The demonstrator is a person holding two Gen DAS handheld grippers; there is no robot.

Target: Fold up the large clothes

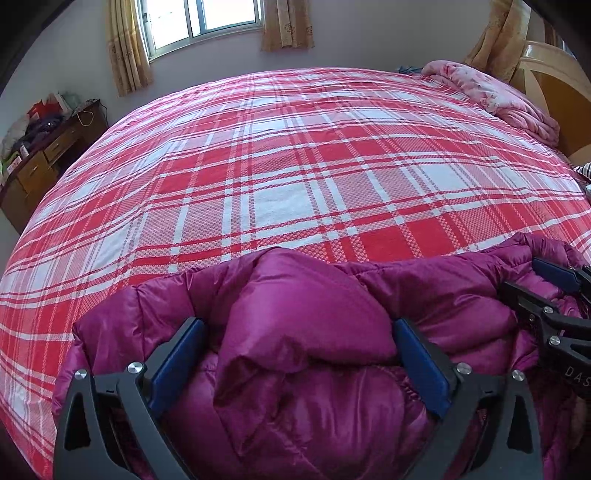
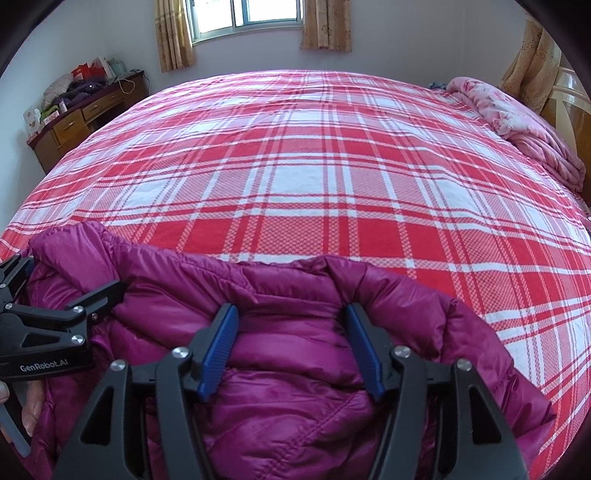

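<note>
Bed in red-white plaid sheet (image 2: 314, 177), magenta puffer jacket (image 2: 288, 387) at near edge, pink quilt (image 2: 524, 125) far right.

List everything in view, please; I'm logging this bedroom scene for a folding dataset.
jacket: 1, magenta, puffy, near edge of bed
bedspread: 1, red and white plaid, covering bed
quilt: 1, pink, bunched at far right
headboard: 1, tan wood, right
desk: 1, brown, cluttered, far left
window: 1, far wall
curtains: tan, beside window
left gripper: black, blue pads, jacket fold between them
right gripper: black, blue pads, jacket between them
hand: 1, on left gripper's handle
</note>
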